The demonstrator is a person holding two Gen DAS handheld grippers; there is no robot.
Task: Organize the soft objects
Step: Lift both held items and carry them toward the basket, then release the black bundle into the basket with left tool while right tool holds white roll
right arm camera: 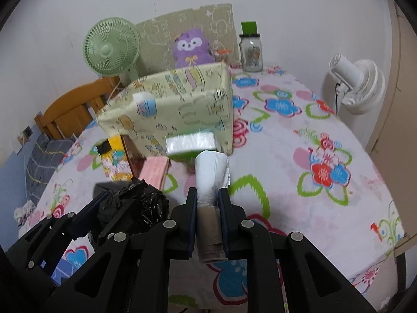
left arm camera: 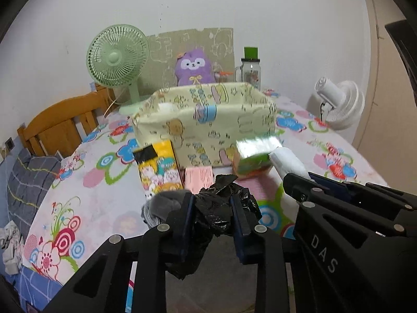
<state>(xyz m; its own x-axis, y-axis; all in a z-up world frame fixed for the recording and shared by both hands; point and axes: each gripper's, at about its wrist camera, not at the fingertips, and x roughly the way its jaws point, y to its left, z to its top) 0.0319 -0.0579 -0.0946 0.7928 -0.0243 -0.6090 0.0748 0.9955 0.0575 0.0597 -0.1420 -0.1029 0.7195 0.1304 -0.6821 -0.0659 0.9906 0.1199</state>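
Observation:
My left gripper (left arm camera: pixel 212 203) is shut on a crumpled black plastic bag (left arm camera: pixel 221 214), held above the flowered table; the bag also shows in the right wrist view (right arm camera: pixel 133 203). My right gripper (right arm camera: pixel 207 195) is shut on a white roll of bags on a brown core (right arm camera: pixel 209 172), also seen in the left wrist view (left arm camera: pixel 286 161). A pale yellow fabric storage box (left arm camera: pixel 208 120) stands ahead, open at the top. Against its front lie a green tissue pack (left arm camera: pixel 256 154), a yellow tissue pack (left arm camera: pixel 159 167) and a pink pack (left arm camera: pixel 199 177). A grey soft item (left arm camera: pixel 161 207) lies left of my left fingers.
A green desk fan (left arm camera: pixel 117 60), a purple plush toy (left arm camera: pixel 192 65) and a jar with a green lid (left arm camera: pixel 251 67) stand behind the box. A white fan (left arm camera: pixel 338 104) stands off the table at right. A wooden chair (left arm camera: pixel 62 125) is at left.

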